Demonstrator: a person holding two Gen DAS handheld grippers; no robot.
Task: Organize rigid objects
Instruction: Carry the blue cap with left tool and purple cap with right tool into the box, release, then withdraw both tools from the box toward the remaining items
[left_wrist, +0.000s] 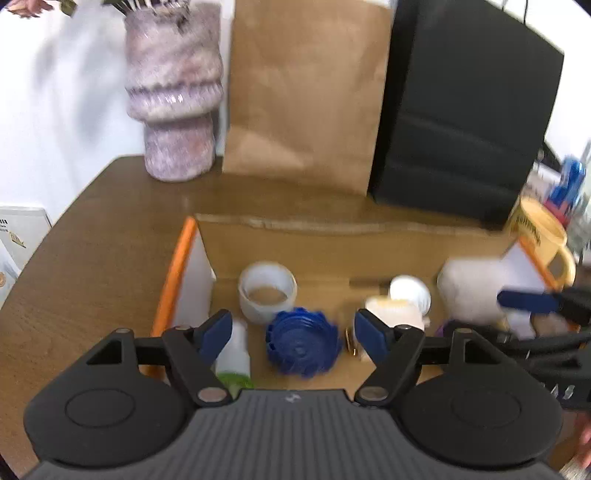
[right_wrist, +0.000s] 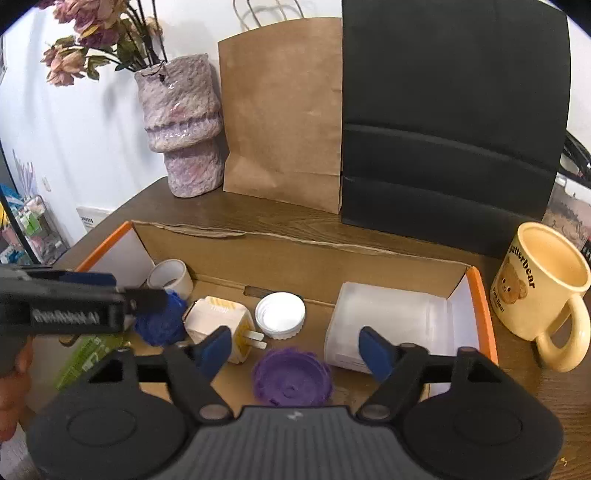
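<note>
An open cardboard box (right_wrist: 295, 254) with orange edges lies on the wooden table and holds several things. In the left wrist view my left gripper (left_wrist: 295, 338) is open and empty just above a blue ridged lid (left_wrist: 303, 345); a tape roll (left_wrist: 266, 291) and a white bottle with a green label (left_wrist: 232, 354) lie beside it. In the right wrist view my right gripper (right_wrist: 297, 349) is open and empty over a purple ridged lid (right_wrist: 291, 376). A yellow-white plug adapter (right_wrist: 218, 321), a white lid (right_wrist: 280, 314) and a clear plastic box (right_wrist: 391, 321) lie in the box.
A yellow bear mug (right_wrist: 543, 291) stands right of the box on the table (right_wrist: 535, 391). A purple vase (right_wrist: 184, 122), a brown paper bag (right_wrist: 284, 122) and a black bag (right_wrist: 450, 122) stand behind it. The left gripper also shows in the right wrist view (right_wrist: 74, 295).
</note>
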